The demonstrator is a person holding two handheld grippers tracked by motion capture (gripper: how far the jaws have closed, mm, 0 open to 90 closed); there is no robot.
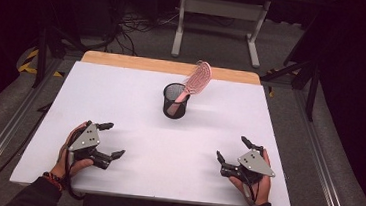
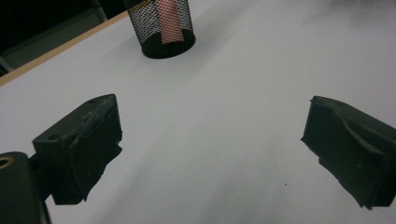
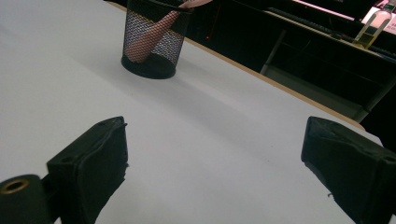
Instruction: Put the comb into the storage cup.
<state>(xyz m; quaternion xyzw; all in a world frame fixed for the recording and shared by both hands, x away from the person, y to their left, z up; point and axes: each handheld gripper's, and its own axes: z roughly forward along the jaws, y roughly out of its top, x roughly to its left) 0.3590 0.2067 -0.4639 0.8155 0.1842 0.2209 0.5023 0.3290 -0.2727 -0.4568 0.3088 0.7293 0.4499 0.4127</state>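
Hairbrush [image 1: 197,79] stands in mesh cup [image 1: 175,101] at 12 o'clock | left gripper [image 1: 109,139], right gripper [image 1: 232,149] gaping, empty | step: likely approach | next: reach, pinch brush head.

The tabletop [image 1: 120,107] lay bare between both grippers and the mesh cup [image 1: 175,101]; only that cup, with the pink hairbrush [image 1: 195,81] leaning out, stood in the way.

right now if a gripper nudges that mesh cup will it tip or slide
Probably tips rather than slides: the cup is narrow, and the brush leans far over its rim, weighting one side. Open mesh suggests it is light, so a gentle nudge may move it.
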